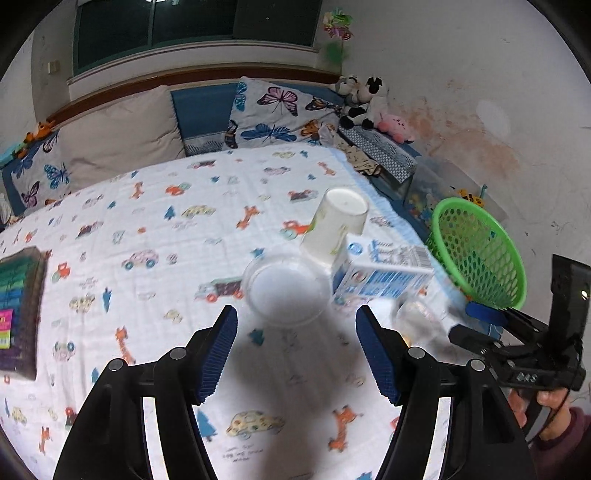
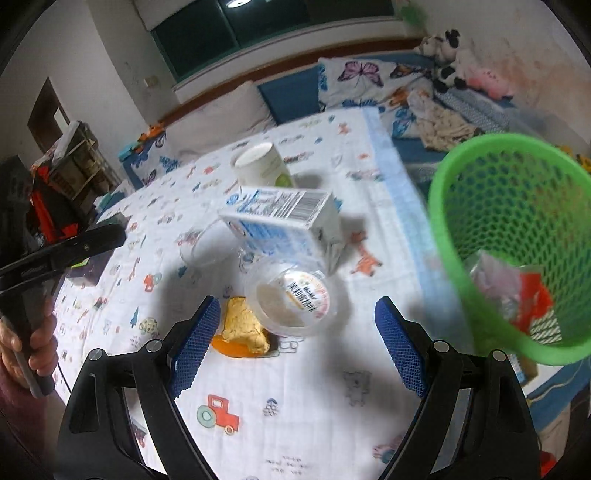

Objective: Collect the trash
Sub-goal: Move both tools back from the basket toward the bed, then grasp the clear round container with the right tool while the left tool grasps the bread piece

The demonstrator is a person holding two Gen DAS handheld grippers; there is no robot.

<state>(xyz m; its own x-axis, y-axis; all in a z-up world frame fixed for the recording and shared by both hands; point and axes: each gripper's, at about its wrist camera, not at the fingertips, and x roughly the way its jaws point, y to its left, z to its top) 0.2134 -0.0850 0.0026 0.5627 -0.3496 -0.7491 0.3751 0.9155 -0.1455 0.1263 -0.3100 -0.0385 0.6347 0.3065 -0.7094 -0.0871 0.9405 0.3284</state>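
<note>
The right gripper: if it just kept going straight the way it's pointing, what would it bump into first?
Most likely the clear plastic cup lying on its side between the open right gripper fingers' line, with the orange peel beside it. Depth is hard to judge.

I am seeing a butterfly-print pillow (image 1: 275,114) leaning by the window (image 1: 192,31), with a black-and-white plush cow (image 1: 364,99) sitting beside a pink plush (image 1: 397,127).

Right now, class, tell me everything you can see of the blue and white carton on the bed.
The carton is a rectangular box, seemingly coated card, white with blue print and a black barcode on its upper face. It lies on its side on the patterned bedsheet, unheld. A white paper cup stands behind it, a clear labelled tub lies tipped in front, seemingly against it. Whether it is empty cannot be told.
</note>
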